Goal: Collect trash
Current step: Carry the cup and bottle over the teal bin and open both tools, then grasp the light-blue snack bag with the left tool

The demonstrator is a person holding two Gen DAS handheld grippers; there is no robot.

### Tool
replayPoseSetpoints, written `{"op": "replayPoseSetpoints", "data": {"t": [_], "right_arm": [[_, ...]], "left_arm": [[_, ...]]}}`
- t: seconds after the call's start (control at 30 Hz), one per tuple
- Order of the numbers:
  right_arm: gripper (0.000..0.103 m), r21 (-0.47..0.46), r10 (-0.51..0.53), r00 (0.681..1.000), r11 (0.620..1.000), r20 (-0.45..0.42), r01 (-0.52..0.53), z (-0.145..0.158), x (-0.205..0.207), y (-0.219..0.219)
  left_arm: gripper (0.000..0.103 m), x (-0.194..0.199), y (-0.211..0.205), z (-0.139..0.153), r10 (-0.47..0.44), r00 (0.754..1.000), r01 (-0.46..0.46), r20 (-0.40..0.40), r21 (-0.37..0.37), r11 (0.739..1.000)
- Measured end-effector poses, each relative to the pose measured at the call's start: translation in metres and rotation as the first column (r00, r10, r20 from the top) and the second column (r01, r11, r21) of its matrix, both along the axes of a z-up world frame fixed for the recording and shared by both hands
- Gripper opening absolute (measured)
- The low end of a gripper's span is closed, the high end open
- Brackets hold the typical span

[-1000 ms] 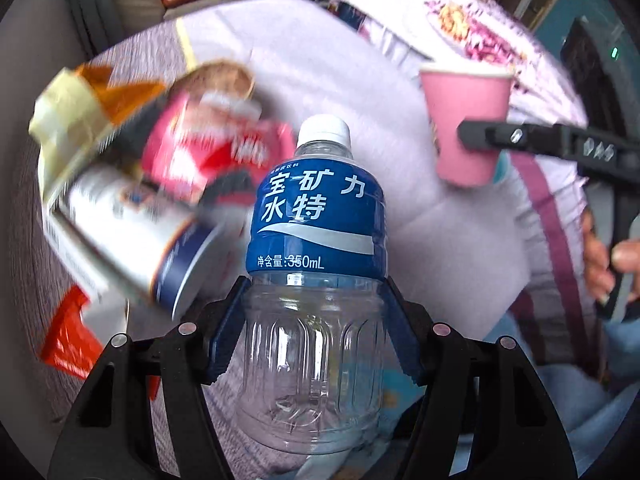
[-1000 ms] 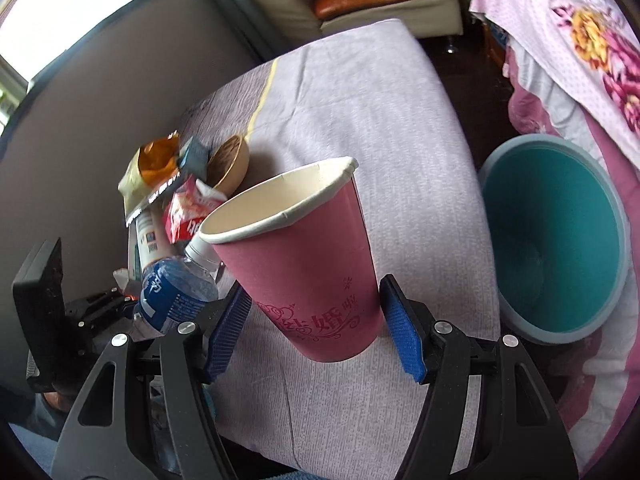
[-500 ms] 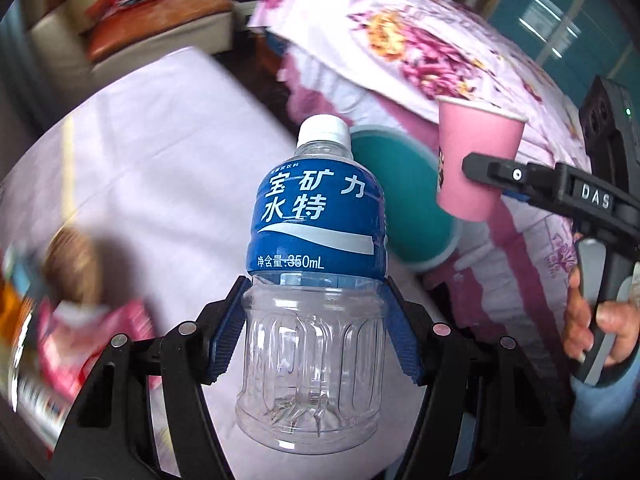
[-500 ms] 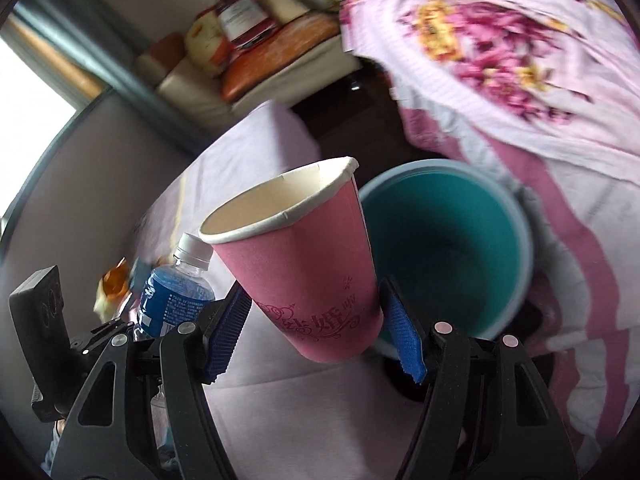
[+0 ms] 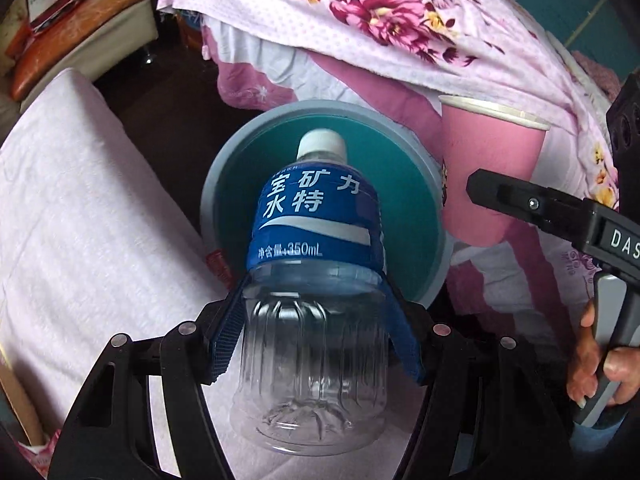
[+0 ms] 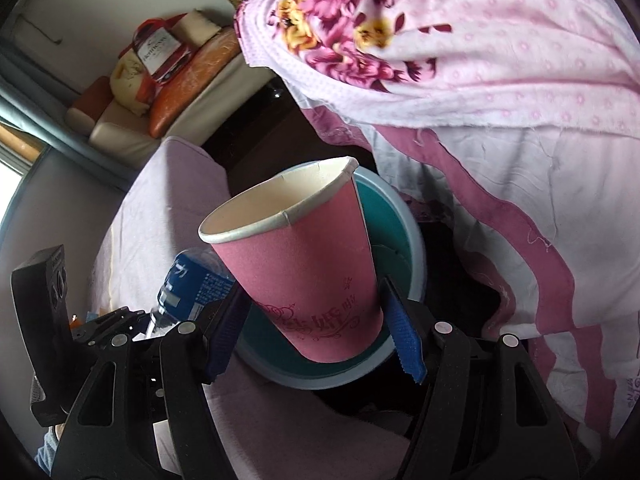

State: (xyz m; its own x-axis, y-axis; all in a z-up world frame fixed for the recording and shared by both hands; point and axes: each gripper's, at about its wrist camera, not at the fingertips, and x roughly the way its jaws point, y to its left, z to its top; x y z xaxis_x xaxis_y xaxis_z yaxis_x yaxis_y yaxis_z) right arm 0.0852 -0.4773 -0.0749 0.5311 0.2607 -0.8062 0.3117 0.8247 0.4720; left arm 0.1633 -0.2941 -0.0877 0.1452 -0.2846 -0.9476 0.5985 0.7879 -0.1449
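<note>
Beyond both sets of fingers waits the teal bin (image 5: 436,208): left gripper (image 5: 314,336) clenched on an empty water bottle (image 5: 316,248), right gripper (image 6: 314,330) on a pink paper cup (image 6: 304,264). Carrying appears finished; next, likely, release both over the opening.

Bottle (image 5: 316,216) label: 宝矿力水特, 350mL; right tool (image 5: 472,184): DAS

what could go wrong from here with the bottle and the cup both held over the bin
1. The right gripper pinches the pink paper cup near its base, tilted; it could slip or crush.
2. The left gripper holds the clear plastic bottle with the blue label near the teal round bin's near rim; dropped now, it may bounce out.
3. Both grippers are close together and might collide.
</note>
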Motion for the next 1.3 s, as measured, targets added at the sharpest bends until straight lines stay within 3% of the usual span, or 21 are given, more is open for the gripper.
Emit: {"op": "replayPoseSetpoints", "data": {"t": [0.2,0.47,0.7,0.73,0.8,1.0,1.13,1.3], "right_arm": [[0.063,0.007,-0.011,0.999,1.0,-0.034,0.011,-0.014,0.005,-0.007],[0.063,0.003,0.003,0.999,1.0,-0.053,-0.003,-0.019,0.006,-0.003],[0.063,0.0,0.021,0.998,1.0,-0.065,-0.021,-0.018,0.008,0.008],[0.064,-0.003,0.023,0.998,1.0,-0.065,-0.023,-0.016,0.008,0.01],[0.064,-0.012,0.029,0.997,0.999,-0.066,-0.03,-0.014,0.008,0.013],[0.065,-0.022,0.052,0.995,0.998,-0.081,-0.054,-0.008,0.01,0.026],[0.073,-0.036,0.068,0.994,0.997,-0.083,-0.071,-0.001,0.009,0.037],[0.075,-0.057,0.087,0.994,0.994,-0.072,-0.091,0.012,0.005,0.053]], "left_arm": [[0.067,0.011,-0.01,-0.019,0.003,1.0,-0.002,-0.02,0.028,1.0],[0.069,0.014,-0.003,-0.019,0.026,0.999,-0.025,-0.028,0.021,0.999],[0.071,0.011,0.023,0.0,0.074,0.997,-0.074,-0.022,-0.03,0.997],[0.082,0.01,0.027,0.004,0.082,0.997,-0.082,-0.012,-0.027,0.996],[0.089,0.007,0.036,0.014,0.103,0.994,-0.102,0.021,-0.035,0.994],[0.09,-0.002,0.064,0.041,0.147,0.988,-0.142,0.048,-0.093,0.985],[0.092,-0.008,0.077,0.054,0.167,0.984,-0.159,0.07,-0.108,0.981],[0.092,-0.013,0.096,0.067,0.191,0.978,-0.179,0.086,-0.127,0.976]]}}
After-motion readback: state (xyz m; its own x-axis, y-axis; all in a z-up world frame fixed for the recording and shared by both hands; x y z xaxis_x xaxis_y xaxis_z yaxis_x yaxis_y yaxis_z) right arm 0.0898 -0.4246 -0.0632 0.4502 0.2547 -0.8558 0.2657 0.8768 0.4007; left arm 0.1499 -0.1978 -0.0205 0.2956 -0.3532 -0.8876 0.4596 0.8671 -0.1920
